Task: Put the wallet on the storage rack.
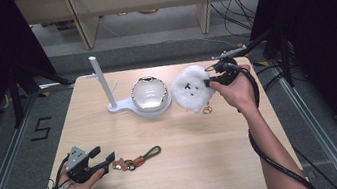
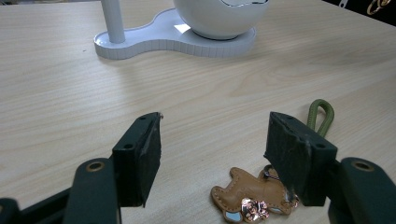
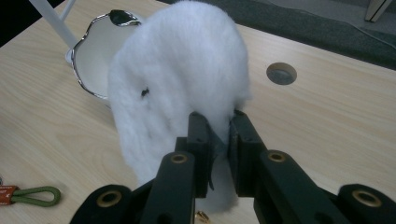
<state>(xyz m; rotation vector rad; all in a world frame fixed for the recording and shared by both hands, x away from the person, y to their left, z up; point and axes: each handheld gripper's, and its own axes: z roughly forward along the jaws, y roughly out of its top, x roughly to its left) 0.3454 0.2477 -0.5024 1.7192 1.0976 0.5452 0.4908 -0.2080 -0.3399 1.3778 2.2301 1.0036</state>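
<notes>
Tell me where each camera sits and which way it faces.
High view: above the person's side, looking forward and down on the table; both forearms, left gripper, right gripper.
Left gripper view: rides the left gripper, fingers open over the bear charm.
Right gripper view: rides the right gripper, shut on the plush.
All share the white stand.

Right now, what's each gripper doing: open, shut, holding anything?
Left gripper: open, jaws apart over the bear keychain, holding nothing.
Right gripper: shut on the white plush toy.
</notes>
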